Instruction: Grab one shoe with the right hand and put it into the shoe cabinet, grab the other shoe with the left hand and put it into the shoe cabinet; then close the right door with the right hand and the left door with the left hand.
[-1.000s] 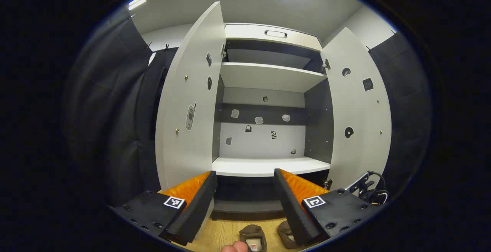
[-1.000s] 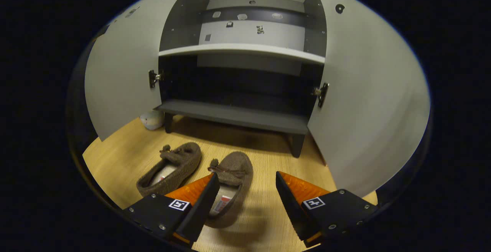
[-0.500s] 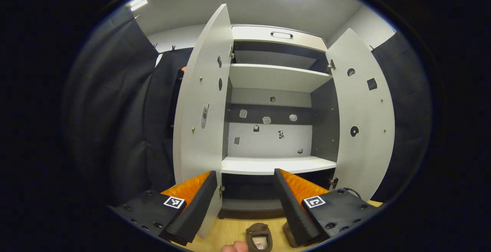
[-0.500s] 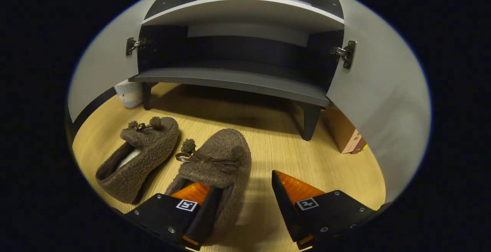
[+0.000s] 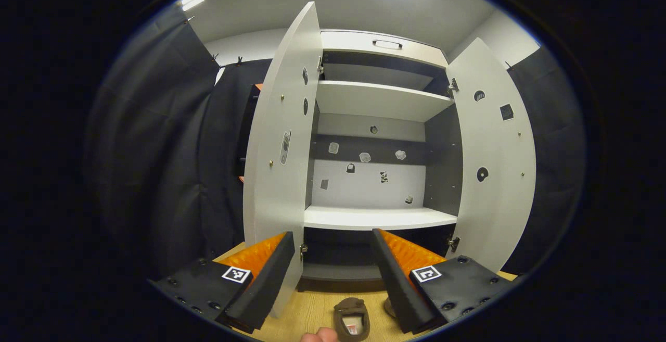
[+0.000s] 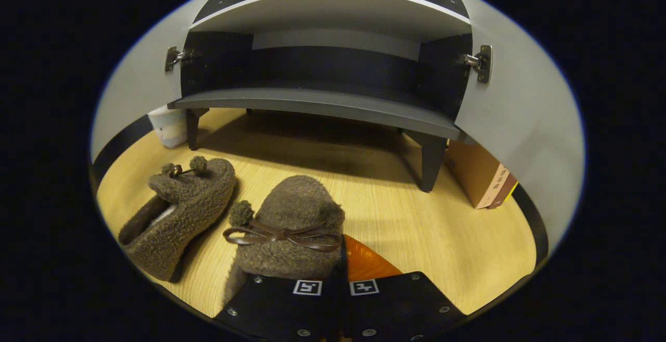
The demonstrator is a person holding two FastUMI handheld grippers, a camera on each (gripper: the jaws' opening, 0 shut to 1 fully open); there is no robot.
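Gripping a brown shoe (image 6: 291, 227) at 6 o'clock, right gripper (image 6: 341, 271) clamped; left gripper (image 5: 333, 258) open facing cabinet (image 5: 374, 123).

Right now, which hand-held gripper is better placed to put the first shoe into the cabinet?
The right hand-held gripper: its fingers have closed on the nearer brown slipper, just in front of the cabinet's bottom shelf. The left hand-held gripper is open and holds nothing.
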